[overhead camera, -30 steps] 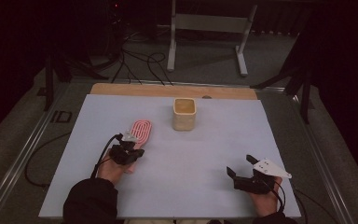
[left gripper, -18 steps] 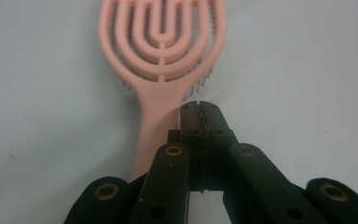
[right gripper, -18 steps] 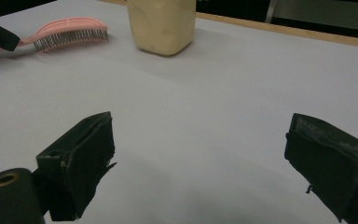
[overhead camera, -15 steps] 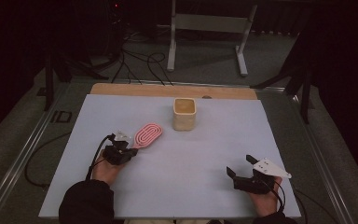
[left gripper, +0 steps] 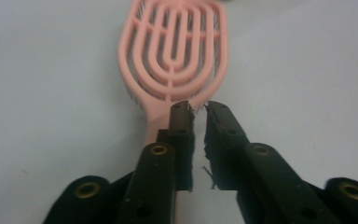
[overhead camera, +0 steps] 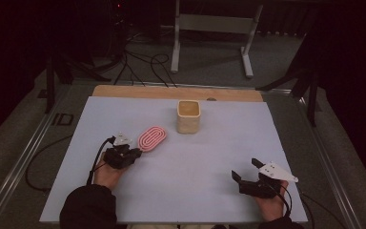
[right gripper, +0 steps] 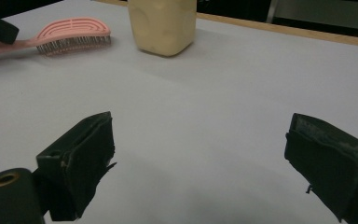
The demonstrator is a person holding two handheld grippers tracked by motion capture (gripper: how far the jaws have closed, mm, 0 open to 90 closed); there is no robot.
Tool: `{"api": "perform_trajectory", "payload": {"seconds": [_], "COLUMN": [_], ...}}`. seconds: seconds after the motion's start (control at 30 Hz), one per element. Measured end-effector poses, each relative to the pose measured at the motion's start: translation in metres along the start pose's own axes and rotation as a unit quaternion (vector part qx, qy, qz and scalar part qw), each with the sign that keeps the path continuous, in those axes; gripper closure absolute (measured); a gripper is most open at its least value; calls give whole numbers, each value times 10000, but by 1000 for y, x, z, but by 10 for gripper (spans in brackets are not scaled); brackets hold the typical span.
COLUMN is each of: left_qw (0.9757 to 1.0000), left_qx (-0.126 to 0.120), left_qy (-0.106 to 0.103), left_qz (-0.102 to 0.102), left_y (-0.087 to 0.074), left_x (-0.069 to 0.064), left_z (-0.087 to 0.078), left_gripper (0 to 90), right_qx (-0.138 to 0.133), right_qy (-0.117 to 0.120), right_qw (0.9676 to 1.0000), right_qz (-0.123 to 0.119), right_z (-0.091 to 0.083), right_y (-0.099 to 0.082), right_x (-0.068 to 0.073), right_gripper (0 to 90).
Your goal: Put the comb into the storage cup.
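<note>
A pink vented hairbrush lies bristles down on the pale table sheet, its head pointing toward a cream square cup. My left gripper sits at the brush's handle end. In the left gripper view its jaws have just been opening and stand a narrow slit apart. The brush handle runs under the left jaw, not between the pads. My right gripper rests at the near right, jaws wide open on nothing. The right gripper view shows the brush and the cup far off.
A wooden strip runs along the table's far edge. Beyond it, cables and a metal stand are on the dark floor. Metal rails border the table at both sides.
The brush has swung from pointing away to lying tilted toward the cup. My left hand has drawn slightly back and left. The right gripper has not moved.
</note>
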State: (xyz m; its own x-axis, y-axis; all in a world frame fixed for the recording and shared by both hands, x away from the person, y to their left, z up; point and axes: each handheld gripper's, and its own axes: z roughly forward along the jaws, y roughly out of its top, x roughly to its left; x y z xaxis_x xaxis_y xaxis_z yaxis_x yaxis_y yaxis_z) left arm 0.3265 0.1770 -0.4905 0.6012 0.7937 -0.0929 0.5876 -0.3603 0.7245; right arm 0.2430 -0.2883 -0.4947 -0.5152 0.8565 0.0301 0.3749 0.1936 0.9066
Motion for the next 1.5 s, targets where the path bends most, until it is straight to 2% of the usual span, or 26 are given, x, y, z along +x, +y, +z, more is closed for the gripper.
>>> {"api": "perform_trajectory", "payload": {"seconds": [0.13,0.27,0.4,0.5,0.63,0.8,1.07,1.1,1.27,1.5], "left_qw": [9992,9974,9927,9894,9863,9860,9842,9834,9817,9819], "left_qx": [-392,-714,-1122,-1331,-1460,-1519,-1648,-1689,-1781,-1772], "left_qy": [33,115,442,547,718,649,651,665,656,645], "left_qz": [52,5,-95,-209,-284,-242,-54,-40,-131,-151], "left_y": [-2,-6,-16,-25,-37,-49,-63,-64,-67,-66], "left_x": [2,5,9,13,17,20,19,18,21,22], "left_z": [-14,-30,-44,-53,-64,-73,-82,-83,-85,-85], "left_gripper": [665,527,389,273,132,10,0,0,0,0], "right_qx": [-18,-31,-44,-50,-88,-149,-270,-295,-405,-342], "right_qy": [10,19,35,50,103,159,211,228,227,219], "right_qw": [10000,10000,10000,10000,9999,9997,9994,9993,9989,9992], "right_qz": [15,32,42,34,75,105,29,40,-14,-64], "right_z": [0,0,0,0,-1,1,0,-1,-5,-2], "right_y": [0,0,0,0,1,1,3,3,4,3], "right_x": [0,-1,0,0,1,0,1,1,1,0], "right_gripper": [81,81,80,80,80,80,80,80,80,80]}}
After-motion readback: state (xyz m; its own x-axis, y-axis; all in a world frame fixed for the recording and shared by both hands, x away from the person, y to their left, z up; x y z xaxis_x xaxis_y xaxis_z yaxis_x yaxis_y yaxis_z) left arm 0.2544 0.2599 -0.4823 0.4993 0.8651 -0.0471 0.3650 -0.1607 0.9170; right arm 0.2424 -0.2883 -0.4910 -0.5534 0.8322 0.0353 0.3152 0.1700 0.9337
